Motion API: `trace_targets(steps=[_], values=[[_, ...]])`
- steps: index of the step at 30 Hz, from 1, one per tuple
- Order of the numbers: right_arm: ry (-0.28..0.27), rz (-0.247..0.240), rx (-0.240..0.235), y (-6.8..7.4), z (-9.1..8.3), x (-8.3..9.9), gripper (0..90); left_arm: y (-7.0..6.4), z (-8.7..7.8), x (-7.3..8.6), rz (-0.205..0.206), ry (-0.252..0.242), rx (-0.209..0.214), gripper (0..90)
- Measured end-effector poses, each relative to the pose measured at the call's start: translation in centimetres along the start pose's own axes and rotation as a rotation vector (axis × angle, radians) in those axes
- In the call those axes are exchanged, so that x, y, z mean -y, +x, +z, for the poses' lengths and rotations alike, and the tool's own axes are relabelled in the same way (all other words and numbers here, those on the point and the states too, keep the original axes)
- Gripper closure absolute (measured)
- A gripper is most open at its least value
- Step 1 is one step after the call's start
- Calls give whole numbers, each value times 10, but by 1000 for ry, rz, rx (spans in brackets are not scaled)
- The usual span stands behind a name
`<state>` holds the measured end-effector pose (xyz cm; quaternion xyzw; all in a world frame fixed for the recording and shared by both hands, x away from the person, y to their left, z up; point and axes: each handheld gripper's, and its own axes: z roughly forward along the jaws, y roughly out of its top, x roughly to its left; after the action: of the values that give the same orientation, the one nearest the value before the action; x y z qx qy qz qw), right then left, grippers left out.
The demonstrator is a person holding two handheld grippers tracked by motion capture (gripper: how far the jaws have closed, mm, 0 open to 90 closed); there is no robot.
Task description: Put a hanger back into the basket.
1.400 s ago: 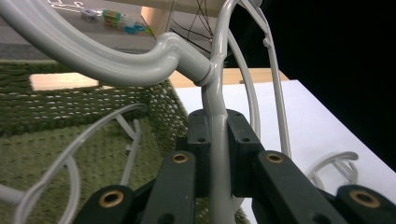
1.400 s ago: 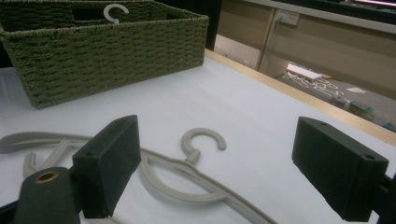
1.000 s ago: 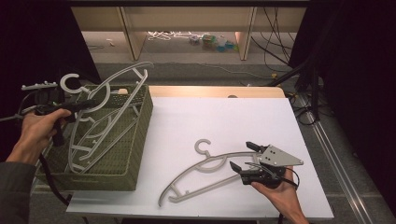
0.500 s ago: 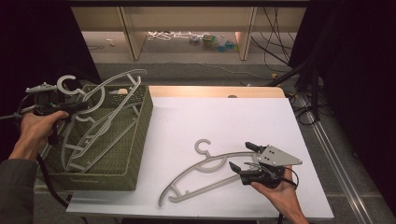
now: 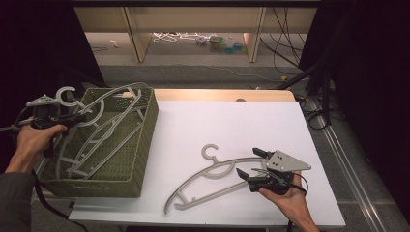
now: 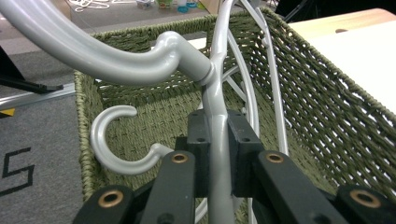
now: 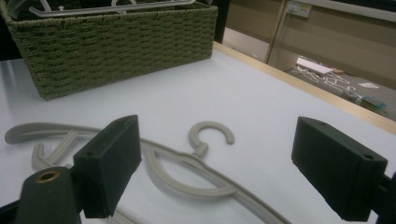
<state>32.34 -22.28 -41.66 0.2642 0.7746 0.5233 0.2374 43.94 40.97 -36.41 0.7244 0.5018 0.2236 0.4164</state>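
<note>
A grey plastic hanger point(image 5: 104, 104) rests tilted across the top of a green woven basket point(image 5: 140, 164) at the table's left end, its neck pinched between the closed jaws of the left gripper point(image 6: 218, 140). More hangers lie inside the basket. On the white tabletop point(image 5: 232, 121), a beige hanger point(image 5: 212, 176) lies flat just ahead of the right gripper point(image 7: 217, 163), whose jaws stand wide apart, holding nothing.
</note>
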Motion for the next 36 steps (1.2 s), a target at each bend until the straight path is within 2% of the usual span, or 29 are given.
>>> trace_targets(steps=[4,11,16,20,25,27,28,29,36], values=[[-4,-2,2,0,0,0,166,0,-4,3,23,-6,8,814],[6,1,-7,-1,0,0,165,0,1,9,22,-2,30,813],[11,-3,-5,-1,0,0,165,-3,14,12,32,49,25,813],[8,-2,-10,-1,0,0,165,-7,27,17,73,116,8,810],[9,-3,-11,-1,0,0,166,-8,33,21,77,127,0,808],[1,-4,-3,0,1,1,165,-7,38,24,84,145,-5,808],[16,-3,-15,0,0,0,166,-6,39,26,89,156,-4,808],[14,0,-16,0,0,0,166,-4,38,26,118,190,-6,808],[6,-2,-11,0,1,1,166,-1,44,33,93,206,-19,791]])
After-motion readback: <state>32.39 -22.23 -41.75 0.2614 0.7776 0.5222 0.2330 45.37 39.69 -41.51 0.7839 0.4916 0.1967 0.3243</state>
